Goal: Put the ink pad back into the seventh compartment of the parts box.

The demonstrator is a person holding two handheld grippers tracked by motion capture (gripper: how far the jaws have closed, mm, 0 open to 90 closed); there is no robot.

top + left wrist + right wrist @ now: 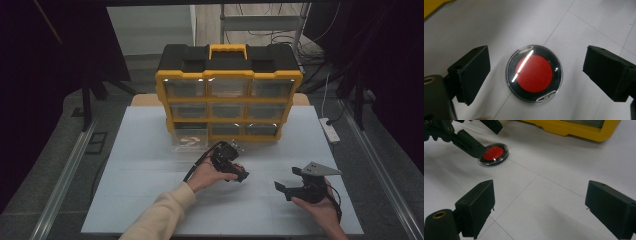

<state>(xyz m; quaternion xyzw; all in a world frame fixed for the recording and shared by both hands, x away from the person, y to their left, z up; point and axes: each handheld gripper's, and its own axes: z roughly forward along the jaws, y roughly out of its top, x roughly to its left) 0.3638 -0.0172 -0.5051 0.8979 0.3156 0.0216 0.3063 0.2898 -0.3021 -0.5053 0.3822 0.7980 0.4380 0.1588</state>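
Hovering over a round red disc in a clear case [534, 73], the left gripper [536, 72] spreads its fingers wide on either side. This case lies flat on the white surface [150, 200] before the yellow drawer organizer [228, 95]. Well apart, the right gripper [544, 207] is also open-fingered, holding nothing.

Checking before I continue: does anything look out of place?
One clear drawer sticks out from the bottom-left slot of the yellow-and-black organiser; the others sit flush. A round red-and-black disc lies loose on the table between the open left gripper's jaws.
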